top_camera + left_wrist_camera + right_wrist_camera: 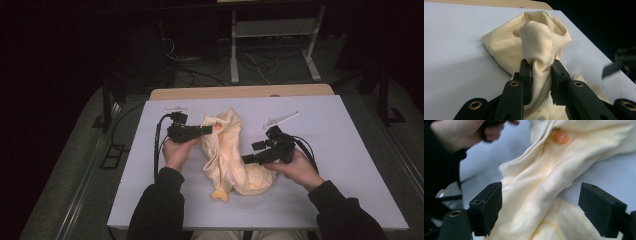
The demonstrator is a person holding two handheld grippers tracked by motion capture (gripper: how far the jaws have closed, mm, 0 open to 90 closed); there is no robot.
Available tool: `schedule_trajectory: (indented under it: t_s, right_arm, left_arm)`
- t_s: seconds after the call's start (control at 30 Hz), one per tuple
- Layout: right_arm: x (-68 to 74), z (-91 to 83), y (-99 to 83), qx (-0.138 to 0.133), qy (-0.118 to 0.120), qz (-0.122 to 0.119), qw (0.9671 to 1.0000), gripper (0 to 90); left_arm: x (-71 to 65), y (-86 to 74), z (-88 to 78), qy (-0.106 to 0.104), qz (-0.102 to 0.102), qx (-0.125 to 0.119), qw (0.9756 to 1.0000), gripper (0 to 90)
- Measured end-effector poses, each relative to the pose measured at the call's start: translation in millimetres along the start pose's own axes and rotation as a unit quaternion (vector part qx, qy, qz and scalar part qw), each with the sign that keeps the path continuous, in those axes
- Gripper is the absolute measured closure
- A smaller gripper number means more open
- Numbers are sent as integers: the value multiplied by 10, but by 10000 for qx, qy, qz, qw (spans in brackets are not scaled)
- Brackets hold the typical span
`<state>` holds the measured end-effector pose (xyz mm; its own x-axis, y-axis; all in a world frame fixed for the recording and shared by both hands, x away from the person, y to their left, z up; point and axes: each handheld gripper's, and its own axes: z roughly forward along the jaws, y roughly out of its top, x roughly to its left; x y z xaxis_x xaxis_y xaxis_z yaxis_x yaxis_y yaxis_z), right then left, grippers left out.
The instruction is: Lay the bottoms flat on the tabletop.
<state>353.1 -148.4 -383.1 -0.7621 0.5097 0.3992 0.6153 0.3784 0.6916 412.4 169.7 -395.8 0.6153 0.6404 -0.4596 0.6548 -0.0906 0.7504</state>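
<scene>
Cream cloth (541,42) pinched by left gripper (541,75), right gripper (540,212) jaws wide apart, orange button (560,137) in right gripper view.

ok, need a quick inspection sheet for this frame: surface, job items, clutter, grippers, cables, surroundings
Surface: white table top, wooden edge at far side.
Job's things: crumpled pale yellow garment with orange spot, mid-table.
Clutter: two small pale items near far edge, too small to identify.
Grippers: left gripper shut on a garment fold; right gripper open, jaws astride the garment.
Cables: black cable trails from left gripper.
Surroundings: dark room, metal frame and floor wires behind.
</scene>
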Motion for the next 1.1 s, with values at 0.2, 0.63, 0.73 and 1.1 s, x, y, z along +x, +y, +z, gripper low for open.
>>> schedule_trajectory:
  t_s: [0.2,0.63,0.73,1.1]
  right_arm:
    - [-177,-34,168,-327,-278,59,9991,183]
    - [-474,52,409,-99,-572,182,9981,67]
    - [-530,57,455,-76,-604,212,9979,30]
    - [-711,226,601,-46,-722,289,9970,23]
  left_arm:
    - [6,-7,-24,-18,16,-14,10000,727]
    - [41,-37,-85,-28,-8,-41,10000,728]
    - [40,-36,-87,-25,6,-42,10000,727]
    - [24,-45,-112,-38,83,-11,10000,728]
